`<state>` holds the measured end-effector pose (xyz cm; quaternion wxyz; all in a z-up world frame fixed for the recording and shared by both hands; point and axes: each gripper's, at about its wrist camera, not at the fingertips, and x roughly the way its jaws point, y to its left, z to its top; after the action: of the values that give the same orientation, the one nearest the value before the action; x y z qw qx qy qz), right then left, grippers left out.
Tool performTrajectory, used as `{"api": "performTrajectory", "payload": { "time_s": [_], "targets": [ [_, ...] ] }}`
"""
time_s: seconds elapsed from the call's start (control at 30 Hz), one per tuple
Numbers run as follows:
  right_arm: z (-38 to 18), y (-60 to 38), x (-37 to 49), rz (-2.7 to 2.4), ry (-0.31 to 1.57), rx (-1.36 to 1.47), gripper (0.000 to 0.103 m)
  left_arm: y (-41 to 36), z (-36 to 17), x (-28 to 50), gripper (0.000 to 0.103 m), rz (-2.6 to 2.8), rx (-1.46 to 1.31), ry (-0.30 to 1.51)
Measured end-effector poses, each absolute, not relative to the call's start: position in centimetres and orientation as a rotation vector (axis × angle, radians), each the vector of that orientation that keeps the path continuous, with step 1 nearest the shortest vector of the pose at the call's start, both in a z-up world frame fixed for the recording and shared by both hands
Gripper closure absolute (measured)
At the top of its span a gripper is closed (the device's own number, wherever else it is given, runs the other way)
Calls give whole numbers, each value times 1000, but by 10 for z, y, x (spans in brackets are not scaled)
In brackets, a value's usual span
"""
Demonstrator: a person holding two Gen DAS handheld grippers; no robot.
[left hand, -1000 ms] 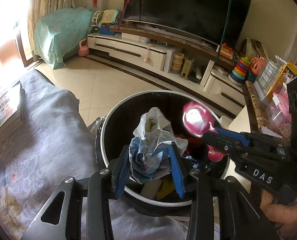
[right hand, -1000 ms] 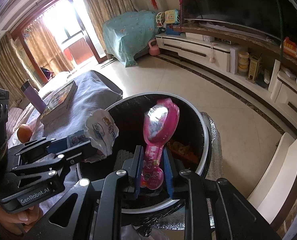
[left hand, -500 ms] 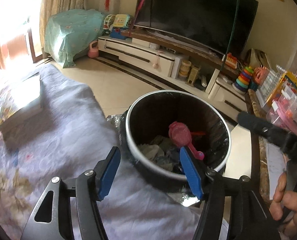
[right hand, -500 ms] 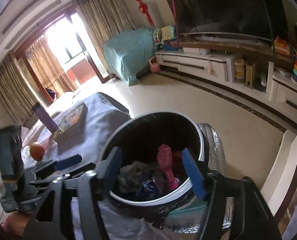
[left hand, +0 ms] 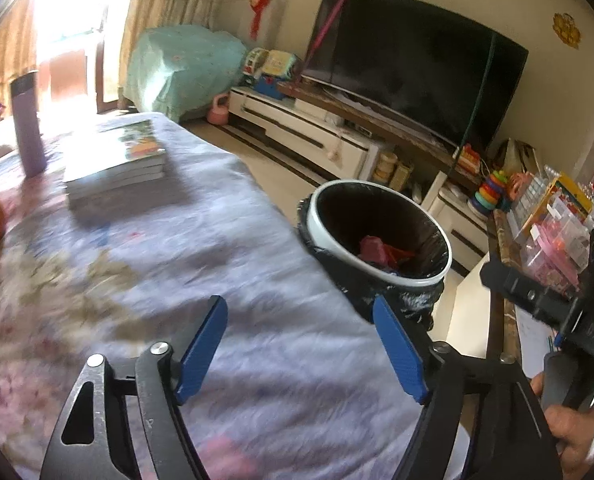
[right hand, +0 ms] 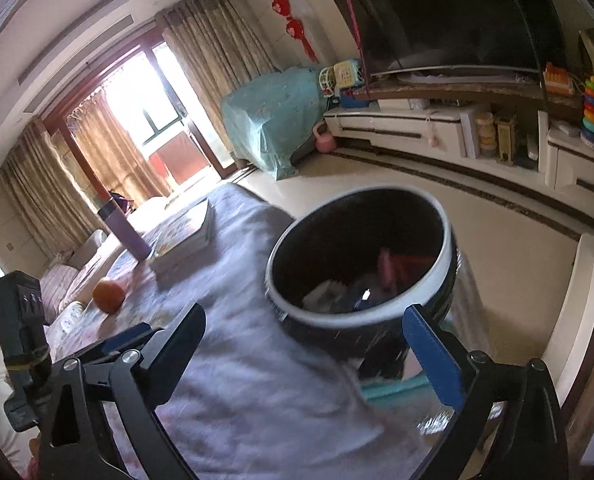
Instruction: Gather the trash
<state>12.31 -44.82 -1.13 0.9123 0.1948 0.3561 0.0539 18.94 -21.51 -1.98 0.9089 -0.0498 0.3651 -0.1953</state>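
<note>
Right of centre in the left wrist view, the round white-rimmed bin with black liner (left hand: 377,236) stands just beside the lilac cloth-covered table (left hand: 177,260), placed so waste drops straight in. Pink and red trash (left hand: 373,246) lies inside. Left gripper (left hand: 301,348) and right gripper (right hand: 317,348) both hang spread and empty; a second ago each clamped an item over the bin, since released.
</note>
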Motion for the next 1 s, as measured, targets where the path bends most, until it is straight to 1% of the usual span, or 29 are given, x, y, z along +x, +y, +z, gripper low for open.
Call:
{"api": "performTrajectory", "payload": {
  "time_s": [0.23, 0.4, 0.43, 0.47, 0.53, 0.63, 0.77, 1.0],
  "targets": [
    [-1, -422, 94, 102, 684, 365, 3, -187, -13, 140, 19, -396, -106, 682],
    [34, -406, 76, 86, 571, 284, 1, -173, 4, 117, 18, -395, -100, 602],
    [41, -405, 74, 80, 550, 273, 0, -169, 8, 112, 15, -388, -98, 581],
    [49, -403, 70, 71, 517, 259, 0, -167, 11, 107, 7, -372, -93, 556],
    [59, -398, 62, 49, 456, 230, 0, -163, 15, 93, 1, -302, -63, 484],
    [57, -392, 56, -2, 414, 190, 0, -162, 12, 78, 1, -209, -8, 432],
    [37, -385, 54, -51, 379, 152, 0, -161, 1, 67, 1, -174, -8, 417],
    [9, -372, 56, -60, 389, 112, 0, -164, -12, 65, 1, -138, 2, 403]
  ]
}}
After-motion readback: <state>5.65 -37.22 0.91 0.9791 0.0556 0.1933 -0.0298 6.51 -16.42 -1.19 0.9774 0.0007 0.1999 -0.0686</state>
